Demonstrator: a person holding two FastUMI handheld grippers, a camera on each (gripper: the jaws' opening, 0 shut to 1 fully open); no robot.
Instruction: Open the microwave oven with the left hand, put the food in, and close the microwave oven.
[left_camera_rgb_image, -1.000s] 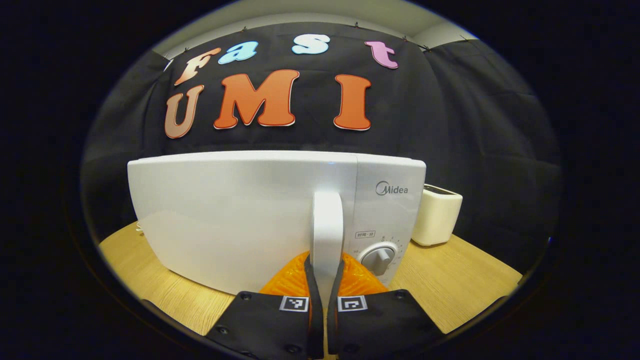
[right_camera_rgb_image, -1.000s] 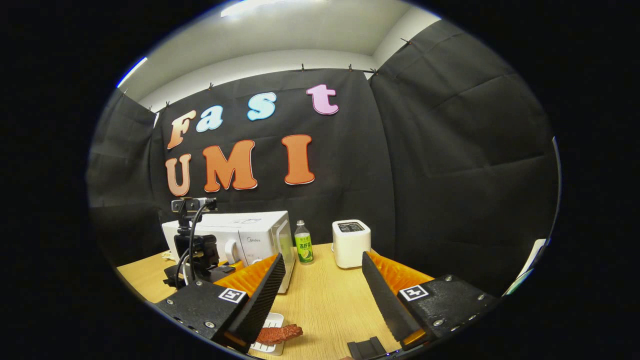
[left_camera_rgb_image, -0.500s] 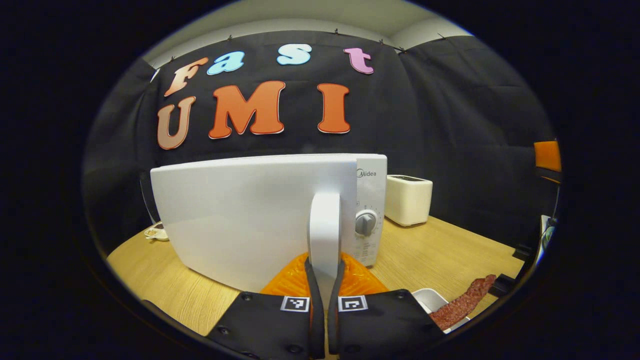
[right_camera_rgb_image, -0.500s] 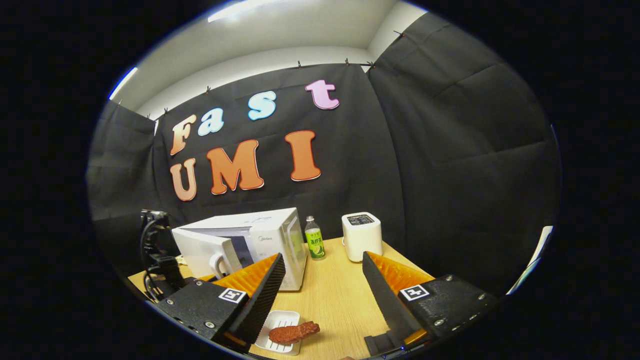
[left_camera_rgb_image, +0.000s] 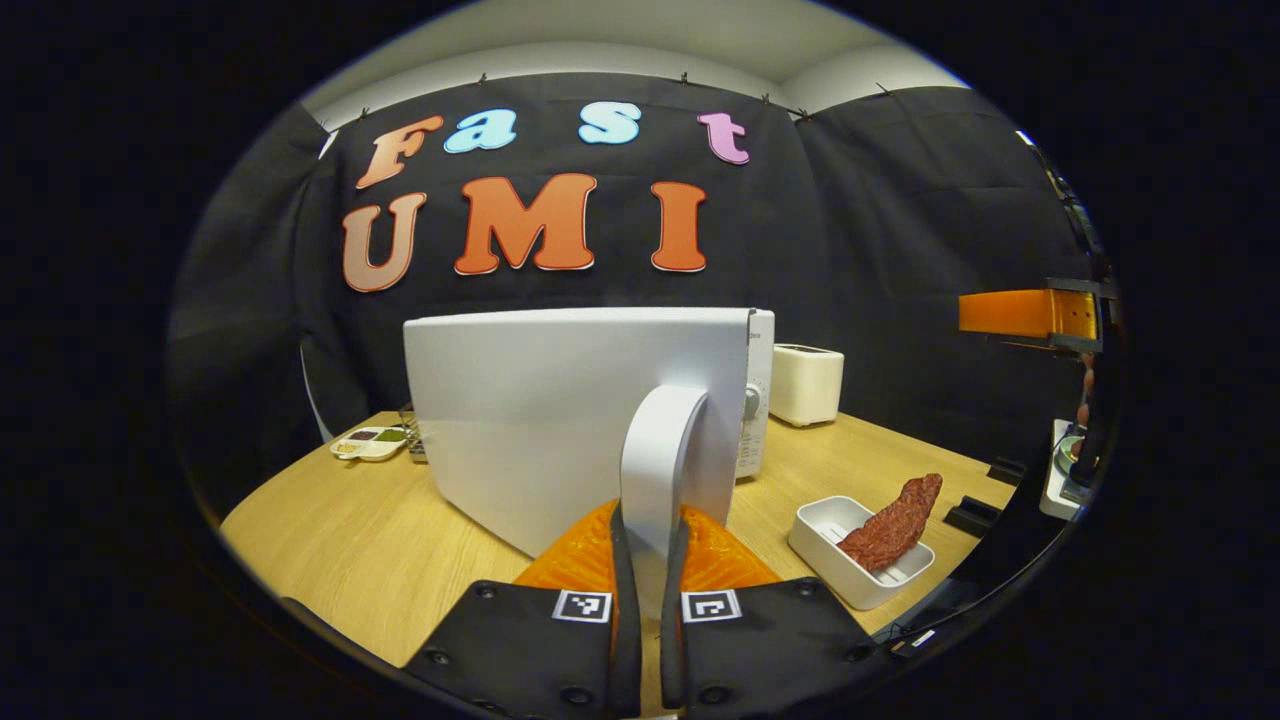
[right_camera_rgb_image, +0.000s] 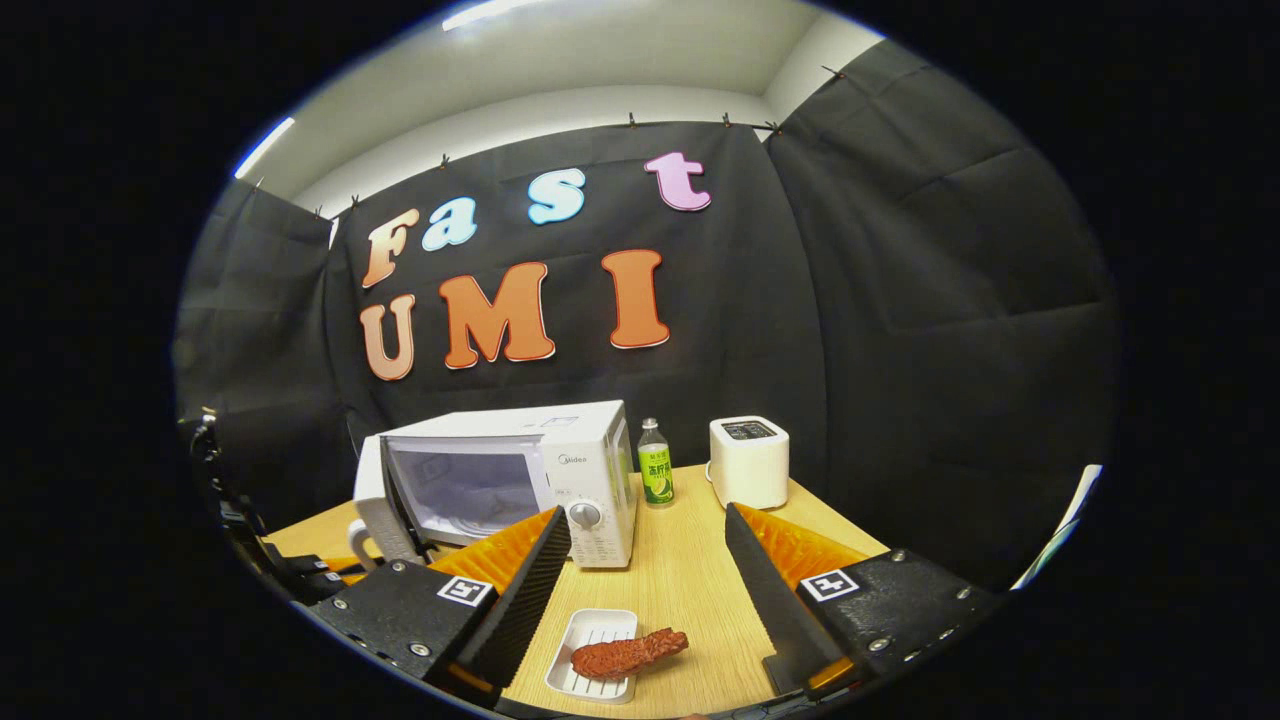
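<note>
1. One small dish (left_camera_rgb_image: 368, 442) at mid-left of the left gripper view holds dabs too small to make out.
2. One microwave (right_camera_rgb_image: 585, 465) stands centre-left on the surface (right_camera_rgb_image: 680, 575), its door (left_camera_rgb_image: 560, 410) swung open, cavity bare.
3. Left gripper (left_camera_rgb_image: 640, 560): fingers clamped on the door handle (left_camera_rgb_image: 655, 450).
4. One white tray (right_camera_rgb_image: 590, 655) holds one piece of food (right_camera_rgb_image: 628, 654), overhanging the rim, at bottom centre.
5. Right gripper (right_camera_rgb_image: 648, 590): fingers spread apart, holding nothing.
6. One bottle (right_camera_rgb_image: 654, 476), one toaster (right_camera_rgb_image: 748, 462) sit right of the microwave.

Cream-white boxy toaster (right_camera_rgb_image: 748, 461) at centre frame on light wooden tabletop (right_camera_rgb_image: 690, 590). Green-labelled clear plastic bottle (right_camera_rgb_image: 655, 475) just left of it. Small white sauce dish (left_camera_rgb_image: 368, 443), left gripper view, mid-left.
</note>
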